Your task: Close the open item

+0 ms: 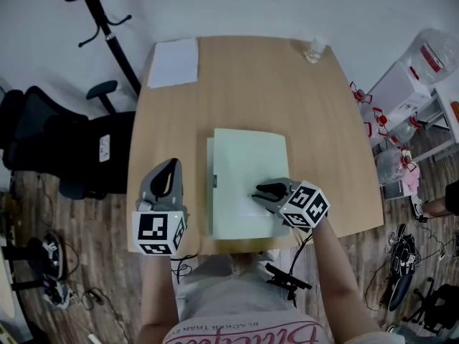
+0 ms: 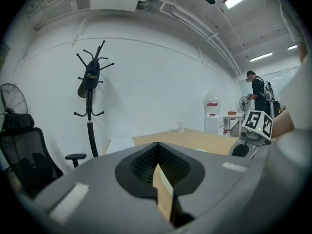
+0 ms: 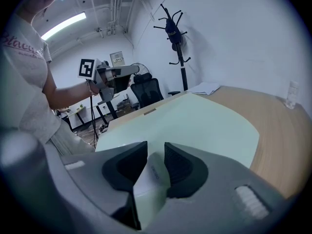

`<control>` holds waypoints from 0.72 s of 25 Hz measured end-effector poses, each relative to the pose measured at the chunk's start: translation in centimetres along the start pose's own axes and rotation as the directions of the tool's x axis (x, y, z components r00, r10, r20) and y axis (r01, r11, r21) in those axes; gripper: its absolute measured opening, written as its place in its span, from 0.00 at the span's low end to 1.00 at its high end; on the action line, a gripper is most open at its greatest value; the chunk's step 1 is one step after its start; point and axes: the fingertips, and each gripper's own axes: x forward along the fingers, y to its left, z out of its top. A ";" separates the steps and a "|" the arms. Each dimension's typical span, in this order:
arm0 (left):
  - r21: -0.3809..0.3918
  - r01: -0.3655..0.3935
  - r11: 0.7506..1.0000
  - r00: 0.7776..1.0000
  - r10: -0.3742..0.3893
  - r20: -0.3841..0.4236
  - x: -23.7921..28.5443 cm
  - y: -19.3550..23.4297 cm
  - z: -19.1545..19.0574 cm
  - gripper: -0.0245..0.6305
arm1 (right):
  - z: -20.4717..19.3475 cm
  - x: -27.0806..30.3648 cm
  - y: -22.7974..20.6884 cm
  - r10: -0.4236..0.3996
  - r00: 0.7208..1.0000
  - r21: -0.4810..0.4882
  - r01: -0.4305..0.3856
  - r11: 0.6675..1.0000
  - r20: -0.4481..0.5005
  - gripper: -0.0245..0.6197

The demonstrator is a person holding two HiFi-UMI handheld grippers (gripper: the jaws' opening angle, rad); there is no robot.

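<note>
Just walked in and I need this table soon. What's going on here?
A person works two handheld claws at a wooden table. The right claw hangs open over the near right part of a pale green folder, which lies flat and looks closed. The left claw, shut and empty, is held beside the folder's left edge, off it.

1. Your folder [image 1: 247, 170] lies flat on the table [image 1: 323, 120], close to its near edge and about midway between left and right.
2. A paper sheet [image 1: 173, 61] lies on the table's far-left corner, and a small bottle [image 1: 314, 49] stands on the far-right corner.
3. Your left gripper [image 1: 170, 165] is over the table's near-left edge, left of the folder and apart from it.
4. Your right gripper [image 1: 259, 190] is over the folder's near-right part.
5. An office chair [image 1: 64, 149] stands left of the table, with a coat stand [image 1: 107, 27] farther back.
</note>
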 end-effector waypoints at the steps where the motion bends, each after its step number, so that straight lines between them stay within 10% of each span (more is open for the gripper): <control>1: -0.001 0.001 1.000 1.000 -0.001 0.001 0.0 0.2 0.0 0.06 | 0.1 0.2 0.1 0.001 1.000 -0.004 -0.001 1.000 -0.005 0.21; 18: -0.004 0.021 1.000 1.000 -0.021 0.001 -1.3 2.5 -1.1 0.06 | 1.3 5.1 2.4 -0.056 0.995 -0.057 0.051 0.997 -0.079 0.21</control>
